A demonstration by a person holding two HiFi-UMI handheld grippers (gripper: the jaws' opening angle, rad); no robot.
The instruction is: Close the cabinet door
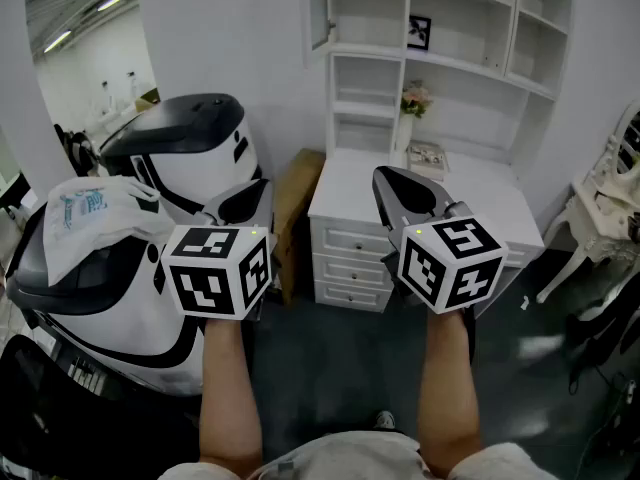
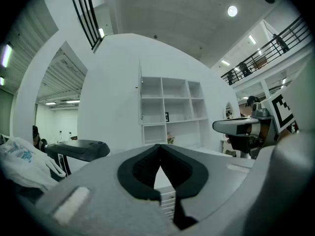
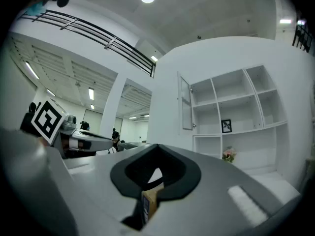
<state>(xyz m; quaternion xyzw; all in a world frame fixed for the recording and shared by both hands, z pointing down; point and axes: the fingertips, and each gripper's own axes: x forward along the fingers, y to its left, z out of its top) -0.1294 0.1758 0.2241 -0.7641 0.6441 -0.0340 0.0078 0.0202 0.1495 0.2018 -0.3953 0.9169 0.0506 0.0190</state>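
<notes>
The white shelf cabinet [image 1: 440, 58] stands on a white desk ahead of me. Its narrow door [image 1: 318, 8] hangs open at the upper left corner; in the left gripper view the door [image 2: 140, 98] shows almost edge-on, and in the right gripper view the door [image 3: 185, 103] shows as a glazed panel swung outward. My left gripper [image 1: 240, 198] [image 2: 158, 149] is held level, well short of the cabinet, its jaws together with nothing between them. My right gripper [image 1: 392, 180] [image 3: 157, 150] is level beside it, shut and empty, pointing toward the desk.
A large black-and-white machine [image 1: 190, 148] with a plastic bag [image 1: 95, 213] on it fills the left side. A cardboard box [image 1: 295, 203] leans beside the desk drawers [image 1: 350, 253]. A white chair [image 1: 610, 203] stands at the right. Flowers [image 1: 415, 98] and a framed picture [image 1: 419, 32] sit on the shelves.
</notes>
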